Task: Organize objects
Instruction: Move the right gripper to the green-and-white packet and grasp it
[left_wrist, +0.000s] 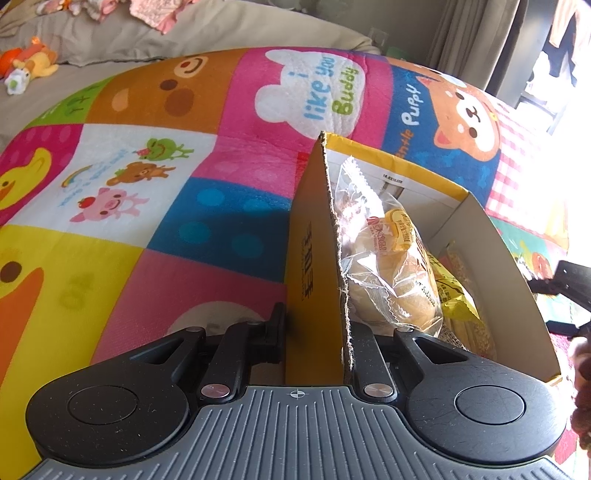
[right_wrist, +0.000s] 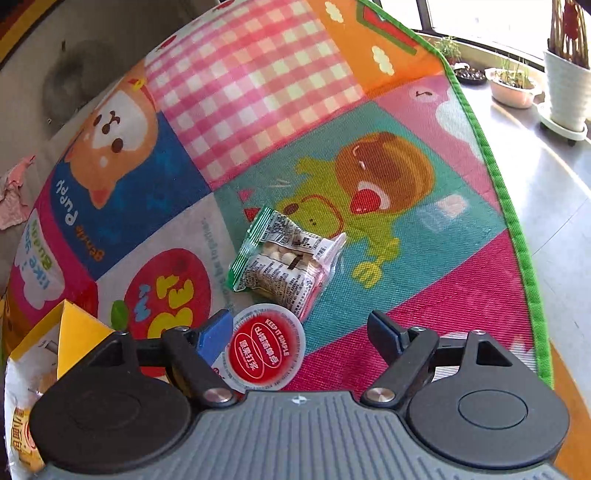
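Mat (right_wrist: 424, 295): cup (right_wrist: 266, 349) between right claw (right_wrist: 301, 334).

A: Look at that play mat (left_wrist: 155, 155), bright patchwork squares with ducks, a puppy and a frog, and a green trim (right_wrist: 498, 192) along its edge.

B: Beyond the edge it's pale, glossy floor (right_wrist: 561, 206), catching strong daylight.

A: That comes from the window (right_wrist: 480, 18) at the top, with potted plants (right_wrist: 567, 74) lined up under it.

B: On the other side there's a beige cushion (left_wrist: 147, 33), a small plush toy (left_wrist: 31, 62) lying by it, and grey curtains (left_wrist: 476, 40) hanging further along.
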